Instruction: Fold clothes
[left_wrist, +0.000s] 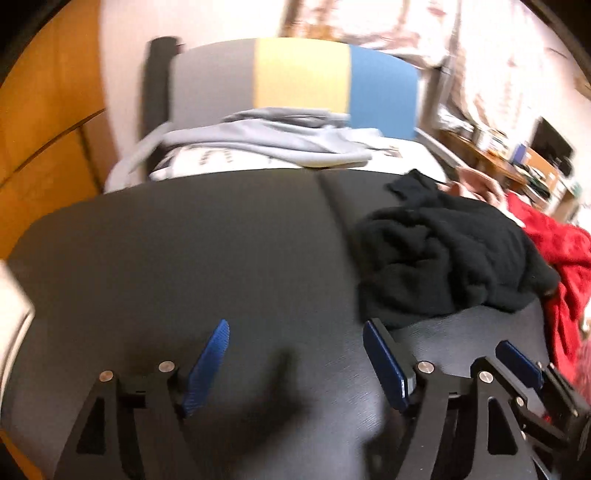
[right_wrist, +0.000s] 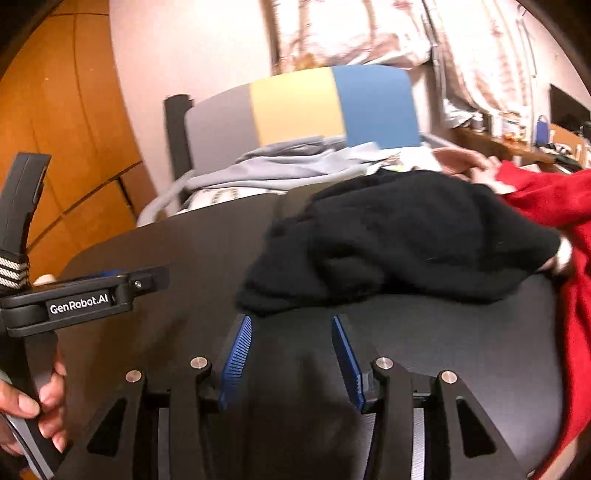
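A crumpled black garment (left_wrist: 443, 258) lies on the dark table (left_wrist: 184, 258), at its right half; it also shows in the right wrist view (right_wrist: 399, 240). A red garment (left_wrist: 561, 266) lies to its right, also seen in the right wrist view (right_wrist: 554, 206). My left gripper (left_wrist: 295, 354) is open and empty, just short of the black garment's near left edge. My right gripper (right_wrist: 291, 343) is open and empty, its tips close to the garment's near edge. In the left wrist view the right gripper (left_wrist: 517, 369) shows at the lower right.
A light grey garment (left_wrist: 280, 140) lies on a bed or chair behind the table, before a grey, yellow and blue panel (left_wrist: 295, 74). Orange wooden cabinets (left_wrist: 44, 129) stand left. A cluttered desk (left_wrist: 517, 158) is at the far right. The dark table (right_wrist: 166, 258) edge curves left.
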